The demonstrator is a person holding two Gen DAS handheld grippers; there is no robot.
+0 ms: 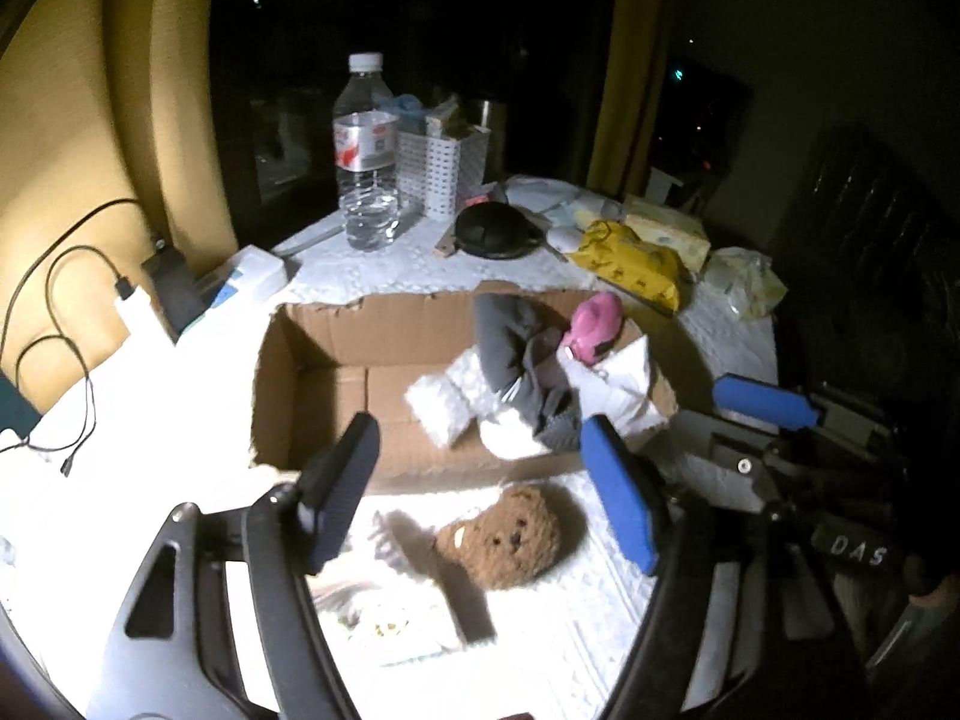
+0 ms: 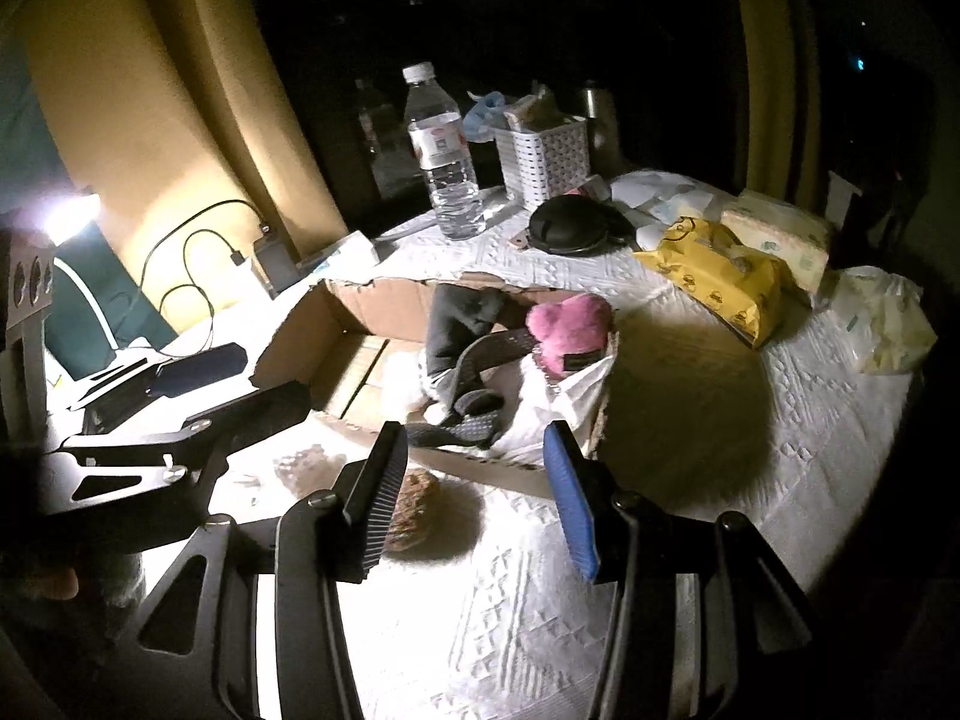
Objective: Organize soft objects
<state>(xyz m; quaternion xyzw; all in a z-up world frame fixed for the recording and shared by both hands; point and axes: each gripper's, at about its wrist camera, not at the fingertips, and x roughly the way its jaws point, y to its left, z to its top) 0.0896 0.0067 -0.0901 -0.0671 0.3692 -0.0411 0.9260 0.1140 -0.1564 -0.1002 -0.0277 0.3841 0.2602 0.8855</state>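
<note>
A brown plush bear head (image 1: 510, 537) lies on the white tablecloth just in front of an open cardboard box (image 1: 318, 360). My left gripper (image 1: 480, 492) is open and empty, its fingers either side of the bear and above it. The box holds grey clothing (image 1: 516, 354), white soft items (image 1: 444, 402) and a pink plush (image 1: 594, 321). In the right wrist view my right gripper (image 2: 474, 498) is open and empty, near the box's front wall (image 2: 480, 468); the bear (image 2: 414, 510) shows partly behind its left finger. The pink plush (image 2: 570, 324) sits at the box's right end.
Behind the box stand a water bottle (image 1: 366, 150), a white basket (image 1: 444, 162), a black round case (image 1: 495, 231), a yellow wipes pack (image 1: 630, 264) and a tissue box (image 1: 666, 228). Cables and a charger (image 1: 126, 288) lie at left. A printed paper (image 1: 390, 618) lies near the bear.
</note>
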